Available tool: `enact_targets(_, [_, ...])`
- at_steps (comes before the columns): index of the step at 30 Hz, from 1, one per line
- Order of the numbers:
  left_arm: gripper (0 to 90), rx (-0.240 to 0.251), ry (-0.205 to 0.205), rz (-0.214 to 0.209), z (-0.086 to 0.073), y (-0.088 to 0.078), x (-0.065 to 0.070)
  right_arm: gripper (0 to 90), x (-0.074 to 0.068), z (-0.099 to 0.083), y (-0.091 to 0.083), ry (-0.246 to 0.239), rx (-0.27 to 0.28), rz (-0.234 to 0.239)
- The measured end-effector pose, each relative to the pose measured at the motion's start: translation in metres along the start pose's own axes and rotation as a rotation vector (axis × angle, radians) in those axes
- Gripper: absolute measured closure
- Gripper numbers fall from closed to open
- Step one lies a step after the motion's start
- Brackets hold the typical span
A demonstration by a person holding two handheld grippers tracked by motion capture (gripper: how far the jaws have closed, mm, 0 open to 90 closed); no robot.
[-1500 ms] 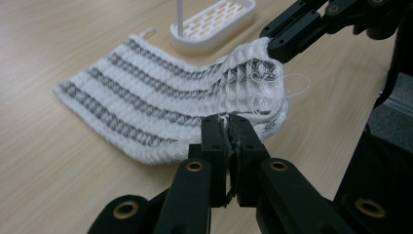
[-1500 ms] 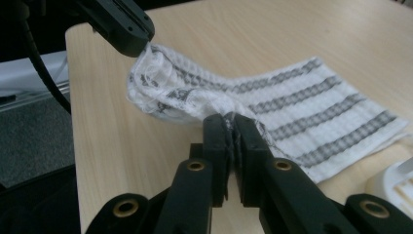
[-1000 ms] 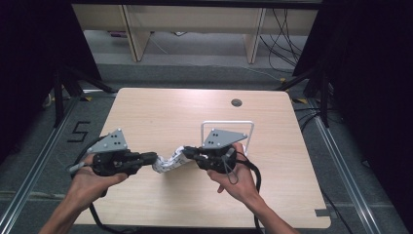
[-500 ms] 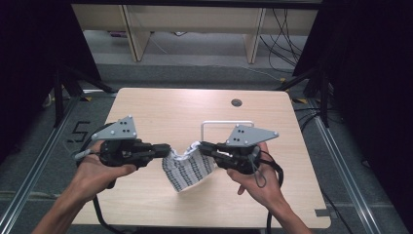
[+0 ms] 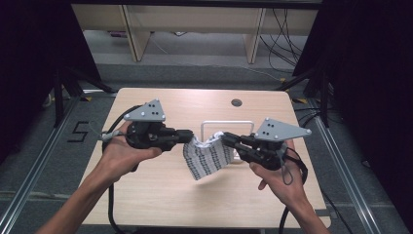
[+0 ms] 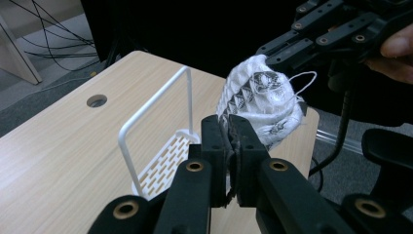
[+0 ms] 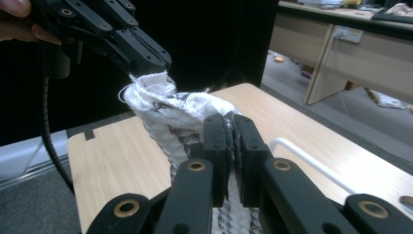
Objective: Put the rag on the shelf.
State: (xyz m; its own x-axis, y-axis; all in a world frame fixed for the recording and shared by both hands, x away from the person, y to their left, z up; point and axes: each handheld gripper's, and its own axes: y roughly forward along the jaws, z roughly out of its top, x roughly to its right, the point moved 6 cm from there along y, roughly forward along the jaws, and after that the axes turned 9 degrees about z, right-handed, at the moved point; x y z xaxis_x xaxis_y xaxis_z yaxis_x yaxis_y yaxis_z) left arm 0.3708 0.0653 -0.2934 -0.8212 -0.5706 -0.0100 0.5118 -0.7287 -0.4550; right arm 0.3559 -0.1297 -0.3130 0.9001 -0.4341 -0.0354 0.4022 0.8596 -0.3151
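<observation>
The left claw (image 5: 191,137) is clenched on one top corner of the patterned white cloth (image 5: 208,157), and the right claw (image 5: 227,139) is clenched on the other. The cloth hangs between the two claws, sagging below them, clear of the bench (image 5: 160,190). Just behind the claws, a white wire rack (image 5: 227,124) stands on the bench.

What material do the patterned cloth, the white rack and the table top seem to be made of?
Cloth: probably woven cotton, matte; it sags in soft folds between the two grippers, and a loose thread shows at its edge.
White rack: probably plastic or coated wire, smooth; slotted base and a thin bent handle.
Table top: pale wood-grain surface, likely laminate, low sheen.
</observation>
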Motion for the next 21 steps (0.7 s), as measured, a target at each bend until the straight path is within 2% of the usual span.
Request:
enact_targets(1, [85.7, 0.003, 0.0, -0.002, 0.004, 0.004, -0.001, 86.0, 0.005, 0.002, -0.006, 0.0, 0.007, -0.023])
enact_targets(3, [85.7, 0.002, 0.004, 0.002, 0.009, 0.008, -0.002, 86.0, 0.007, 0.003, -0.007, -0.004, 0.011, -0.025])
enact_targets(4, [85.7, 0.004, 0.005, 0.002, 0.012, 0.01, -0.003, 85.9, 0.012, 0.004, -0.01, 0.009, 0.025, -0.045])
enact_targets(6, [85.7, 0.009, 0.005, 0.007, 0.017, 0.015, -0.004, 86.0, 0.014, 0.004, -0.012, 0.017, 0.021, -0.043])
enact_targets(7, [85.7, 0.01, 0.01, 0.008, 0.022, 0.021, -0.005, 86.0, 0.021, 0.005, -0.015, 0.013, 0.027, -0.059])
enact_targets(13, [85.7, 0.031, 0.001, 0.009, 0.035, 0.03, -0.008, 86.0, 0.035, 0.005, -0.019, 0.042, 0.033, -0.085])
enact_targets(17, [85.7, 0.054, -0.016, 0.015, 0.047, 0.039, -0.013, 86.0, 0.045, 0.007, -0.022, 0.054, 0.042, -0.102])
enact_targets(20, [85.7, 0.061, -0.029, 0.02, 0.053, 0.044, -0.016, 85.9, 0.051, 0.009, -0.024, 0.045, 0.049, -0.117])
enact_targets(21, [85.7, 0.064, -0.037, 0.022, 0.055, 0.046, -0.018, 86.0, 0.051, 0.009, -0.023, 0.066, 0.053, -0.11])
